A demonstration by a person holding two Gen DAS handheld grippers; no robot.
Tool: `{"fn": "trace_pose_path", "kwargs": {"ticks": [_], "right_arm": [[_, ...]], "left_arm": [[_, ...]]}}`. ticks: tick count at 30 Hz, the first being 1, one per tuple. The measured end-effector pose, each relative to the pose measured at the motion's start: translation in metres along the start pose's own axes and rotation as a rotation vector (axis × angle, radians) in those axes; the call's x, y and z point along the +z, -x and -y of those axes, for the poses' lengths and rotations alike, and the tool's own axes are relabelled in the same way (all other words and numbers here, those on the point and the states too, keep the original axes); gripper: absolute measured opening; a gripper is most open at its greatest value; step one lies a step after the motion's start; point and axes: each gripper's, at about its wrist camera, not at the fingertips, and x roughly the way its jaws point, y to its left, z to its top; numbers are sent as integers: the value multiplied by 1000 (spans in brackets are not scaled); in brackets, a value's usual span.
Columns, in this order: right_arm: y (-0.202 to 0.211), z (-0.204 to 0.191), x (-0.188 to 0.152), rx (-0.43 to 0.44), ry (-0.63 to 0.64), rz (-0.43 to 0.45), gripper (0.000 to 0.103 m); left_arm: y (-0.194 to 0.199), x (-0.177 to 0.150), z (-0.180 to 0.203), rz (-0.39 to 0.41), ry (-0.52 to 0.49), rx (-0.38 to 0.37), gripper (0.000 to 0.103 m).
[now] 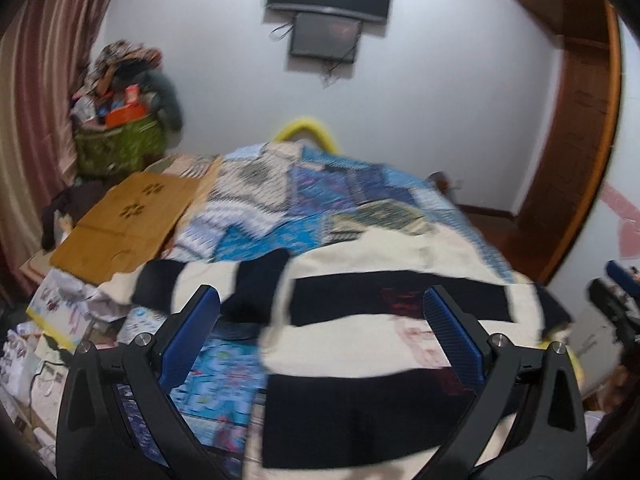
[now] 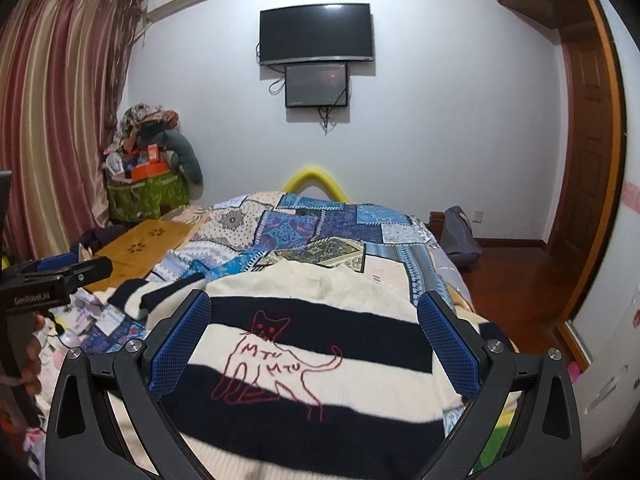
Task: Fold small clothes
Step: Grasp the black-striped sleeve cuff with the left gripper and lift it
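Note:
A cream and black striped sweater (image 1: pixel 400 300) lies spread flat on the patchwork quilt (image 1: pixel 304 192). In the right wrist view the sweater (image 2: pixel 320 320) shows a red cat outline (image 2: pixel 276 360) stitched on its front. One sleeve (image 1: pixel 188 280) stretches out to the left. My left gripper (image 1: pixel 320 294) hovers open over the sweater's left part, with nothing between its blue pads. My right gripper (image 2: pixel 314 300) is open above the chest, also holding nothing. The left gripper (image 2: pixel 60 276) also shows at the left edge of the right wrist view.
A brown cardboard sheet (image 1: pixel 132 216) lies on the bed's left side, with papers and bags below it. A green basket (image 2: pixel 148 196) piled with clutter stands by the curtain (image 2: pixel 52 120). Two screens (image 2: pixel 316 34) hang on the far wall. A wooden door (image 2: pixel 584 160) and floor lie to the right.

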Motion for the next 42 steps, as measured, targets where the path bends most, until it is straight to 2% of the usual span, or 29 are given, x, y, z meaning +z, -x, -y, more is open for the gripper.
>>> {"fn": "trace_pose_path", "kwargs": {"ticks": [4,9,14,18,23,29,32,33,34,36,39,42], "right_arm": [[-27,-2,-1,8,33,-32,102],[-58,-4,-2,12,56,-92,102],[-80,-3,-6,5,72,-140,102],[-92,0,-9,4,88,-172,102],[-101,4,-14,9,96,-202,102],[-110,12,-18,35,69,-246,99],[-113,15,-18,43,55,-258,93],[-112,16,-19,45,52,-260,93],[-112,18,-19,47,48,-262,92],[-111,20,-19,53,44,-264,90],[-110,20,-19,58,43,-263,86],[-107,23,-17,57,45,-258,86]], "left_arm": [[-42,1,-46,-86,70,70,103],[-96,-8,-107,-201,198,108,103],[-153,-23,-165,-335,344,139,95],[-186,-37,-194,-411,436,177,88],[-213,-49,-217,-445,534,173,84],[-222,-41,-215,-411,511,224,82],[-225,-37,-214,-407,491,268,62],[-227,-35,-213,-407,475,277,47],[-228,-32,-211,-408,459,278,27],[-230,-30,-210,-423,451,230,8],[-228,-23,-202,-428,408,220,7],[-219,-8,-185,-397,353,197,6]]}}
